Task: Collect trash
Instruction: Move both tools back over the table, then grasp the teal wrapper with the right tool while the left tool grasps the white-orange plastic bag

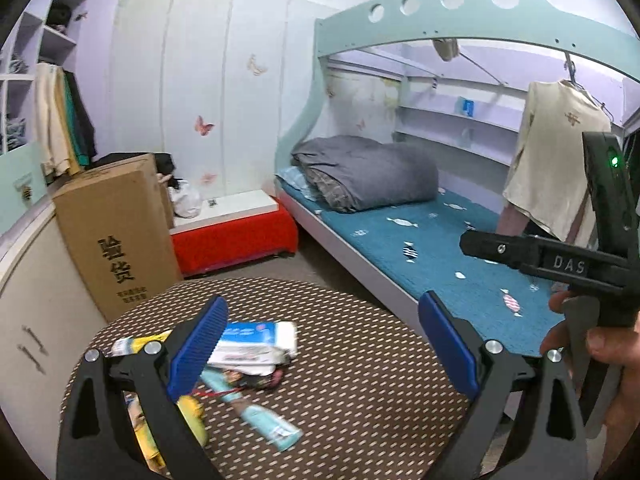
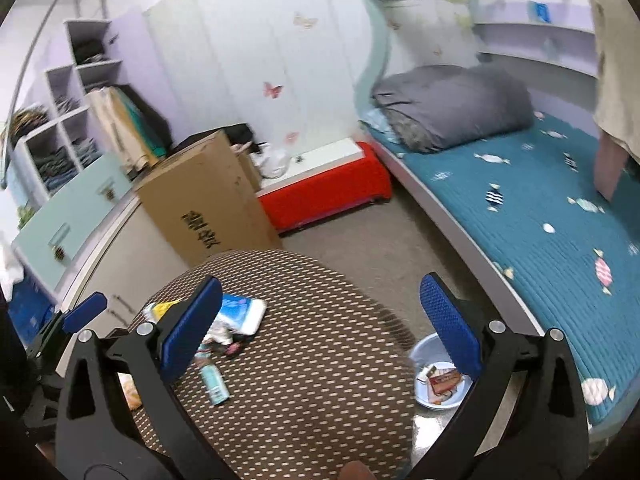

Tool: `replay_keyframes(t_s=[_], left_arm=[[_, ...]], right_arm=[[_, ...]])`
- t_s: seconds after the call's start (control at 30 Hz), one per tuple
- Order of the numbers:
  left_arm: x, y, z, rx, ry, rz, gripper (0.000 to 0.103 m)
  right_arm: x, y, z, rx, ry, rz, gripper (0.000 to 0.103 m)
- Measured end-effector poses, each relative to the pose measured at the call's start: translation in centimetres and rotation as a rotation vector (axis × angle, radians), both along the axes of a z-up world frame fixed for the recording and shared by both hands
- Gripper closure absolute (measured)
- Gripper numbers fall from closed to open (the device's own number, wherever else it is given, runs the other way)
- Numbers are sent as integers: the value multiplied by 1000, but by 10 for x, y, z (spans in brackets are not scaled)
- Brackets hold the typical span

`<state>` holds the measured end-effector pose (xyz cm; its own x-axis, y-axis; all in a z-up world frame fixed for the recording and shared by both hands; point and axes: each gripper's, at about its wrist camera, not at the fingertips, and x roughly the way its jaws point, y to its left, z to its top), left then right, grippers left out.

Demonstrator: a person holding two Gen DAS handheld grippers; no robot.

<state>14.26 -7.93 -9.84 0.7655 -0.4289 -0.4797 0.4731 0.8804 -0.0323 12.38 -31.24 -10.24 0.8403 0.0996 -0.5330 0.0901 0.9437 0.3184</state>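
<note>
My left tool spread wide, empty, above round patterned worktop. My right tool likewise agape, holding nothing. Trash pile on worktop left side, beside left tool's left finger: several wrappers, count unclear through blur, plus one teal tube. One pale blue basin on floor between worktop and bed, few wrappers inside.

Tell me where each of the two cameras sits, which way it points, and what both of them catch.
Left wrist: on the left gripper, open, facing across the round table toward the bed; the right gripper and a hand show at right.
Right wrist: on the right gripper, open, angled down over the table; the left gripper shows at left.
Shared: wrappers, cardboard box, bed. Only the right view shows the blue basin.
</note>
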Motion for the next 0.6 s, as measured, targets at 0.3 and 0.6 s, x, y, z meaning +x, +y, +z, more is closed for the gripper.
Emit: replay_keyframes(t_s=[0.3,0.6], left_arm=[[-12,83,-15,-12,6,132,9],[-25,157,-48,42,59,251,9]], right_arm=[[14,74,-2,-30,15,153,6],[31,137,-27,-77,79,287,6]])
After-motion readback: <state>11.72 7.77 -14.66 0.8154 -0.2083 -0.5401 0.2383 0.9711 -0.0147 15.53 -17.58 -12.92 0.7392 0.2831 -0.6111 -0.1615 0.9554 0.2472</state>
